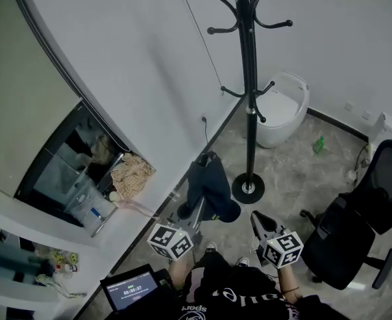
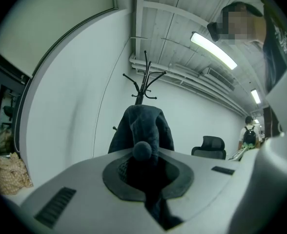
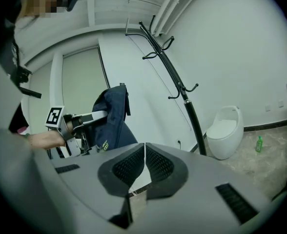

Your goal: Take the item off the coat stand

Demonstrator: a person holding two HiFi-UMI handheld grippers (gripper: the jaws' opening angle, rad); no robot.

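Observation:
A dark navy garment [image 1: 210, 186] hangs off my left gripper [image 1: 199, 205], which is shut on a fold of it, well clear of the black coat stand [image 1: 250, 112]. The stand's hooks are bare. In the left gripper view the cloth [image 2: 144, 126] bunches between the pads and drapes ahead of my left gripper [image 2: 148, 179], with the stand [image 2: 143, 84] behind it. My right gripper [image 1: 263, 224] sits to the right, shut and empty. In the right gripper view its jaws [image 3: 144, 165] meet, and the garment [image 3: 111, 117] and the stand [image 3: 175, 78] show beyond.
A white rounded bin [image 1: 283, 109] stands by the wall behind the stand's base [image 1: 248, 189]. A black office chair [image 1: 357, 224] is at the right, a green bottle [image 1: 319, 145] on the floor. Shelves with clutter [image 1: 131, 175] line the left wall; a tablet [image 1: 133, 287] lies near me.

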